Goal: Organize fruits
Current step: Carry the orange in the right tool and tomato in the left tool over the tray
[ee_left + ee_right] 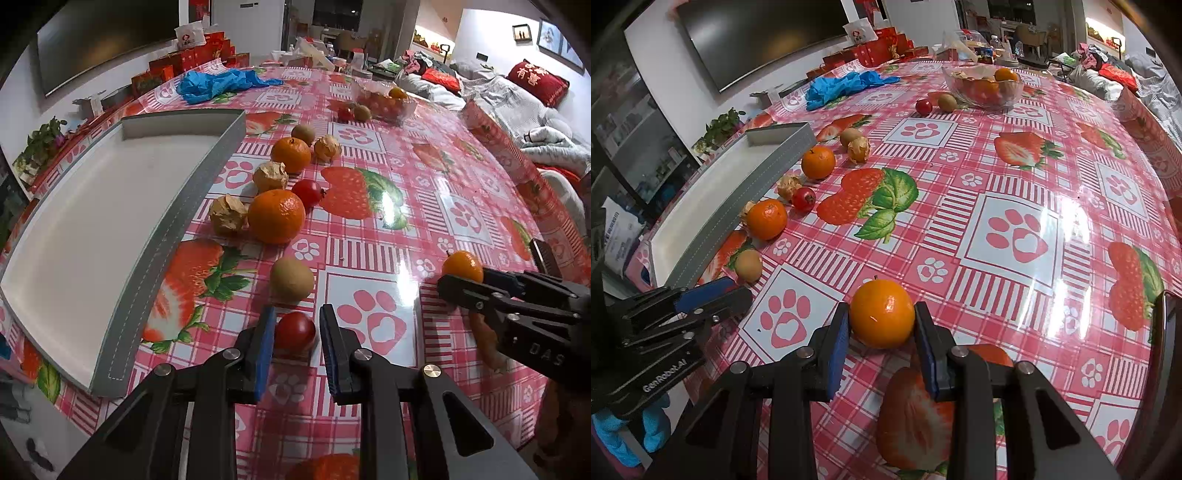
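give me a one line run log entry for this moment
left gripper: shut on red fruit | right gripper: shut on orange | tray: empty

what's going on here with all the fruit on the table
A person is sorting fruit with a handheld gripper in each hand. The left gripper is shut on a small red fruit, the right gripper on an orange, both at the table. The white tray holds nothing yet; more fruit lies beside it.
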Motion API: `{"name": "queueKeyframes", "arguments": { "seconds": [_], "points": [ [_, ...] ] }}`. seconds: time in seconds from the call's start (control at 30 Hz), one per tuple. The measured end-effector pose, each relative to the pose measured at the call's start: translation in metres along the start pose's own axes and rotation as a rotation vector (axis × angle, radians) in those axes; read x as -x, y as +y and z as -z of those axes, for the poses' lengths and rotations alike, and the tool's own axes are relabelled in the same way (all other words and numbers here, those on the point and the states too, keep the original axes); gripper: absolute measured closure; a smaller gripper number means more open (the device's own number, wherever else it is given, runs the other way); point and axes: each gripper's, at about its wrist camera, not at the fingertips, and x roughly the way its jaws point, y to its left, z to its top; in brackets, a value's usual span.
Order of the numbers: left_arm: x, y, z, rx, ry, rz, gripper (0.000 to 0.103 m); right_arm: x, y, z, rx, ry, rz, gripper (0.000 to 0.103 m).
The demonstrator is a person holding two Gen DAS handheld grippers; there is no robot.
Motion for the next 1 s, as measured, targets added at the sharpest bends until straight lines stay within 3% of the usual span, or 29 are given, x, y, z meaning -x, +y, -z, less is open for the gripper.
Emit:
{"name": "queueKeyframes", "arguments": {
  "seconds": [0.17,0.4,0.6,1.0],
  "points": [
    [0.008,0.005,-0.005,0.015,-0.022,0.015,0.077,-0.002,0.001,-0.003,0.0,0.007,0.005,0.066],
    [-0.006,0.008,0.0,0.032,0.029,0.02,0.077,-0.002,0.003,-0.003,0.005,0.009,0.017,0.066],
    [-0.006,0.004,0.002,0.002,0.025,0.006,0.077,-0.001,0.002,-0.003,-0.002,0.01,0.015,0.066],
    [0.013,0.007,0.0,0.02,-0.035,0.052,0.082,0.009,0.006,-0.008,0.007,-0.011,0.01,0.066]
  ]
}}
